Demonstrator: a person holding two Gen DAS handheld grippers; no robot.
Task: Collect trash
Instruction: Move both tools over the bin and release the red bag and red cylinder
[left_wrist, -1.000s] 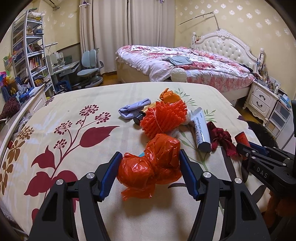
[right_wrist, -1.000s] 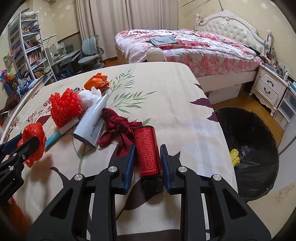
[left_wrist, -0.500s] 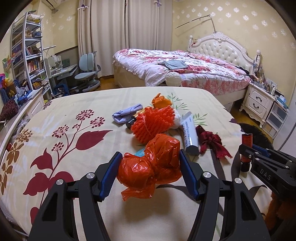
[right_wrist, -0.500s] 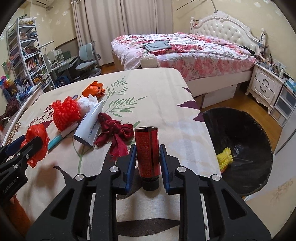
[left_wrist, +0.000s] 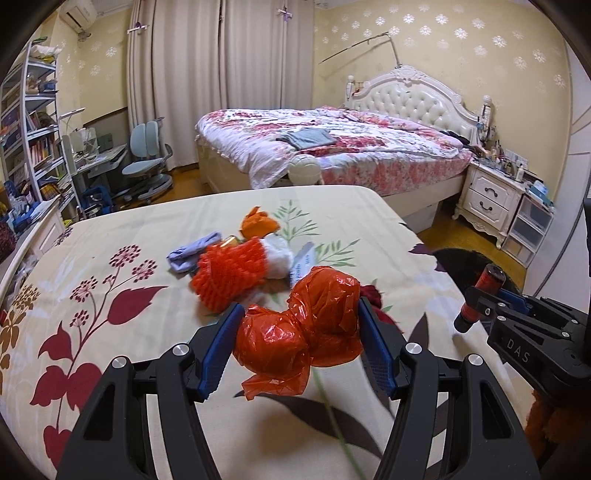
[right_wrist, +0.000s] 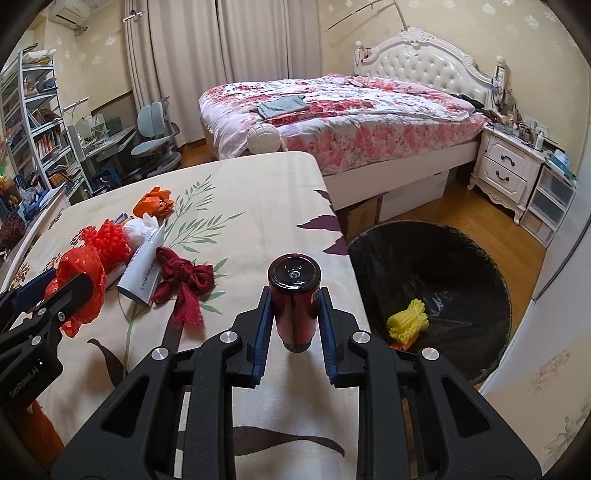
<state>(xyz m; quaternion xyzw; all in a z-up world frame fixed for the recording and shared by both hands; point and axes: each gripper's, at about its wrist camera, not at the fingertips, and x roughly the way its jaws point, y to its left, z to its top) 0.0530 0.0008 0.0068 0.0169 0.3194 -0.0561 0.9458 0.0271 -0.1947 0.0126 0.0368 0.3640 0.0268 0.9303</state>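
Observation:
My left gripper (left_wrist: 301, 326) is shut on a crumpled red plastic bag (left_wrist: 306, 328) and holds it above the floral-clothed table (left_wrist: 110, 332). My right gripper (right_wrist: 294, 306) is shut on a dark red bottle (right_wrist: 294, 295), lifted and tilted end-on above the table's right edge; it also shows in the left wrist view (left_wrist: 480, 295). A black-lined trash bin (right_wrist: 436, 266) stands on the floor to the right, with a yellow net (right_wrist: 408, 319) inside. On the table lie a red mesh wad (right_wrist: 107, 240), a white tube (right_wrist: 144, 266) and a dark red bow (right_wrist: 184, 280).
Also on the table are an orange bag (right_wrist: 153, 201), a white wad (right_wrist: 142, 229) and a lilac cloth (left_wrist: 188, 253). A bed (right_wrist: 351, 110) stands behind, a nightstand (right_wrist: 509, 173) at right, a desk chair (left_wrist: 147, 173) and shelves (left_wrist: 29, 129) at left.
Both grippers have risen from the table with their loads. The right one has lifted the bottle off the cloth and tipped it end-on, shifting toward the bin.

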